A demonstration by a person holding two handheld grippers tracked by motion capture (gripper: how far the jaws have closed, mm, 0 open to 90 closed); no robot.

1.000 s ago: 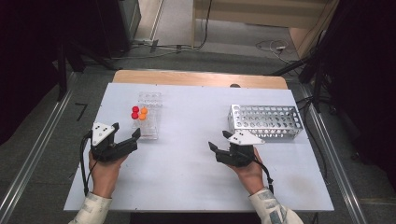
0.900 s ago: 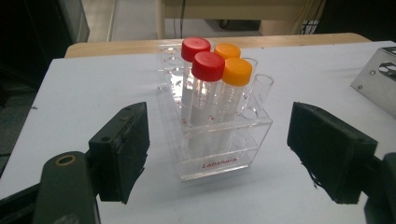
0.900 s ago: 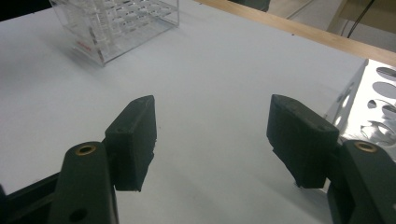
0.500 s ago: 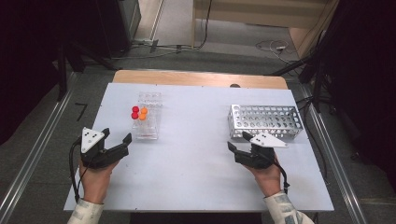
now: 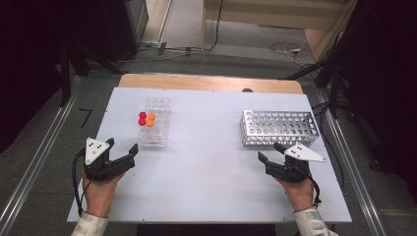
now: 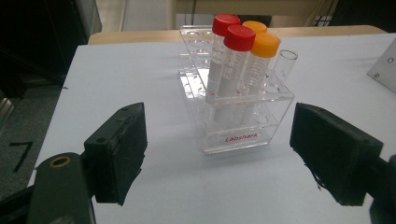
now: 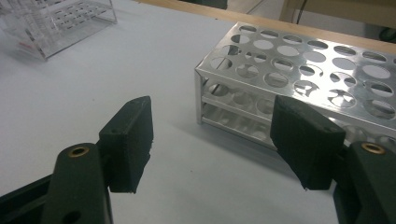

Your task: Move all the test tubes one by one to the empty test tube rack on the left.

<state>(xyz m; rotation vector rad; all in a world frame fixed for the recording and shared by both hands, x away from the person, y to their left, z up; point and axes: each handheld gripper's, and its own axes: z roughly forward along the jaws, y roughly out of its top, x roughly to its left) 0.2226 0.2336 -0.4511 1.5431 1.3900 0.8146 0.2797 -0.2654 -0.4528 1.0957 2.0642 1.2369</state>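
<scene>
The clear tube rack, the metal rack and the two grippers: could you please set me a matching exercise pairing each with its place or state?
Things:
1. clear tube rack
2. metal rack
3. left gripper
4. right gripper

Descriptions:
A. open, facing a corner of the silver perforated rack
B. holds red-capped and orange-capped tubes
C. no tubes seen in its round holes, right half of the table
D. open, pointing at the transparent rack

Pairs: 1-B, 2-C, 3-D, 4-A
</scene>
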